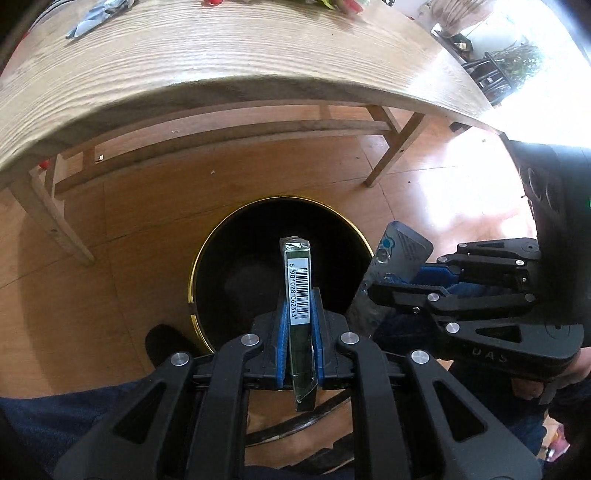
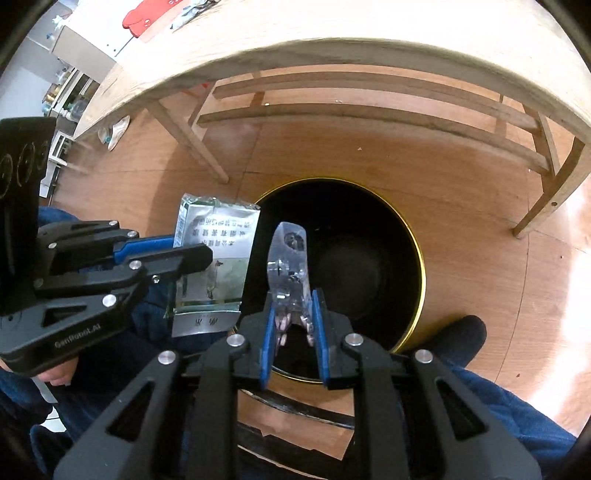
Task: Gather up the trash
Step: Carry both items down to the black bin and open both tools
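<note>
My left gripper (image 1: 300,295) is shut on a green cigarette pack (image 1: 298,288) with a barcode label, held edge-on above the black trash bin (image 1: 236,236) with a gold rim. The pack also shows in the right wrist view (image 2: 214,254), beside the bin's left rim. My right gripper (image 2: 293,306) is shut on a clear plastic blister pack (image 2: 290,258), held over the bin (image 2: 406,229). In the left wrist view the right gripper (image 1: 376,280) holds that blister pack (image 1: 402,251) just right of the bin's rim.
A wooden table (image 1: 221,66) stands behind the bin, its legs (image 1: 395,147) and rails on the wood floor. A silver wrapper (image 1: 96,18) and red items (image 2: 147,13) lie on the tabletop. My blue-trousered legs and a dark shoe (image 2: 458,332) flank the bin.
</note>
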Demonstrator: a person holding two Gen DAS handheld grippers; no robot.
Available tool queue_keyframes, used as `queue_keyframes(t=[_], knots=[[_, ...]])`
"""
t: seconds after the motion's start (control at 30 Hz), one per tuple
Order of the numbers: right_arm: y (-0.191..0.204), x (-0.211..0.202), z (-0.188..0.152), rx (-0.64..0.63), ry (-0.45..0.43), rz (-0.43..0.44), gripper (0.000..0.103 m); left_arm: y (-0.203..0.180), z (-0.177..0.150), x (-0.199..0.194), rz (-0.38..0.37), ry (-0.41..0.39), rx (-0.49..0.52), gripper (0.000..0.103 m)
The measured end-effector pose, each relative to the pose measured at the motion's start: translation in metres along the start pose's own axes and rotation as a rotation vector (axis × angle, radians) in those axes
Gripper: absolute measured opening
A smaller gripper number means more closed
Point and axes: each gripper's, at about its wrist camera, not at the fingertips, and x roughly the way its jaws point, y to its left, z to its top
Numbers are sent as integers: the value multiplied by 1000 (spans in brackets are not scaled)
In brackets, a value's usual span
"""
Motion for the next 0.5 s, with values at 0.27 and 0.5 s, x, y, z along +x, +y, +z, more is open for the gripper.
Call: queue_keyframes(t=[0.27,0.5], knots=[[-7,-10,6,39,-43,-19,64,1,7,-10,51,-33,-9,55],[-7,-32,11,42,-133,-55,67,5,11,-32,64,-117,-17,59]])
